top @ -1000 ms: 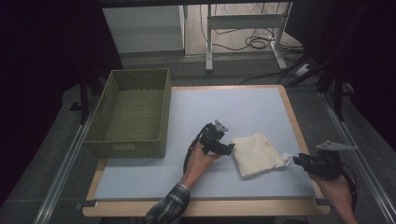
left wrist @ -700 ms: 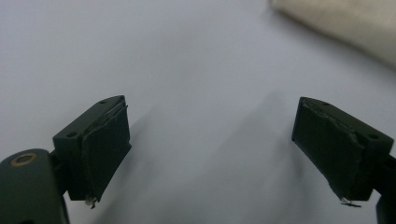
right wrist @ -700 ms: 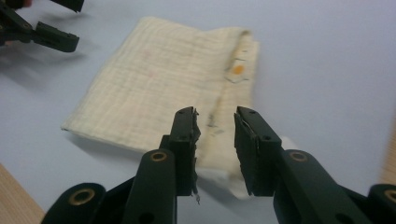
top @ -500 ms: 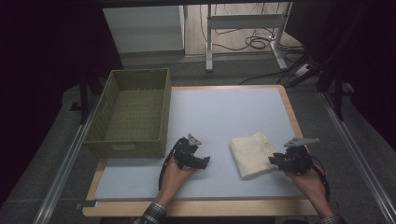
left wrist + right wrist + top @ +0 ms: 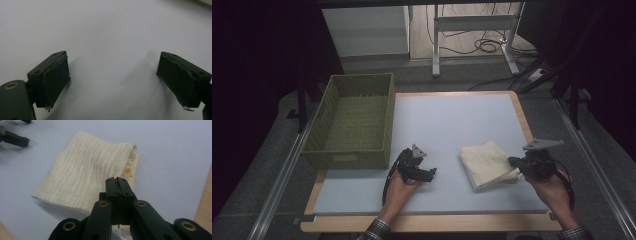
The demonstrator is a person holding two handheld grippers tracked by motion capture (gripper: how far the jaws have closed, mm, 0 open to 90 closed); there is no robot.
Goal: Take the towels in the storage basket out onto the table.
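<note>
Here the right hand-held gripper (image 5: 116, 179), jaws just closed together, hides the folded cloth's (image 5: 85, 177) near edge.

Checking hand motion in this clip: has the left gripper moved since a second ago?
Yes. In the high view the left gripper has pulled back from the folded cream cloth, leftward and nearer the table's front edge, closer to the green basket. Its jaws stand open.

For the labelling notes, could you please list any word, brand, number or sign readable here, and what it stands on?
None: no writing can be read on the folded cloth, the green basket or the table mat. The cloth bears an orange dot, which is a pattern, not text.
</note>
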